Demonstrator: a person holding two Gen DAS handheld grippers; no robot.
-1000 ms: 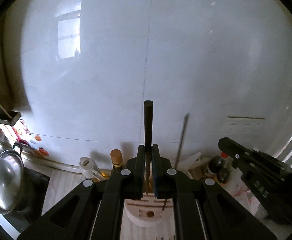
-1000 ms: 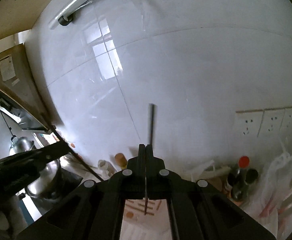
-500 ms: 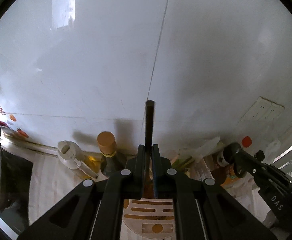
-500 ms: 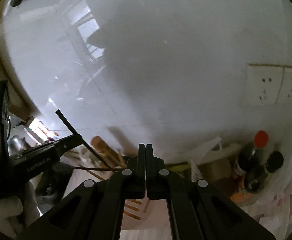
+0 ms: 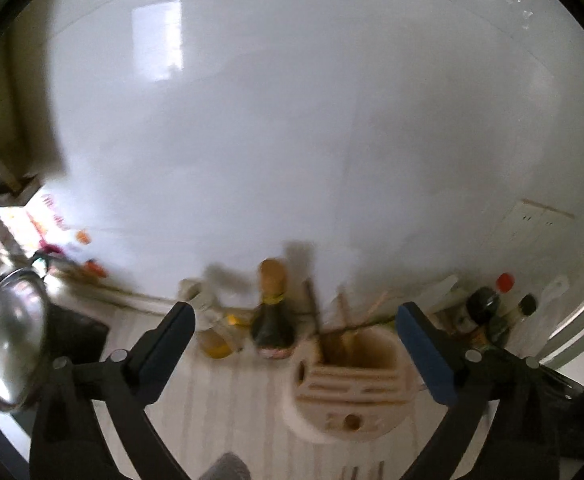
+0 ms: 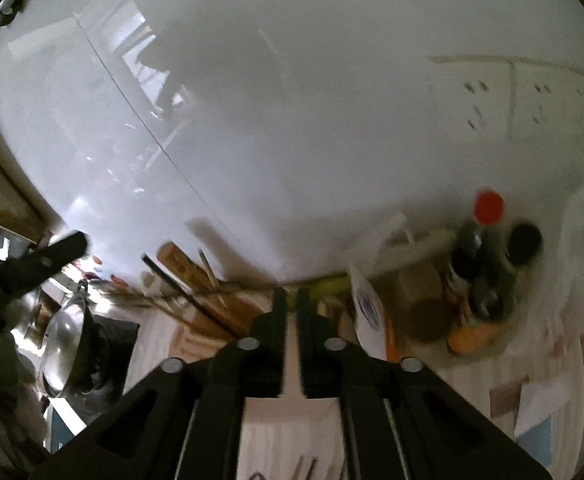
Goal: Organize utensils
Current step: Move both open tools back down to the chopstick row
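at the far left of the left wrist view a shiny steel pot lid sits on a dark hob. to its right the left claw has just been opening and now stands spread wide, nothing between its blue-padded fingers. between them, farther off against the white tiled wall, stand a small pale jug, a bottle of yellow oil and a dark bottle with a tan cap. just right of that bottle is the wooden utensil holder on the pale surface, with thin sticks, blurred, leaning out of its far well. dark sauce bottles cluster at the far right.

from the right wrist view, the holder's sticks and a black chopstick lean at left, and the right claw has just been opening to a narrow gap, with nothing in it. a red-capped bottle stands at the right.
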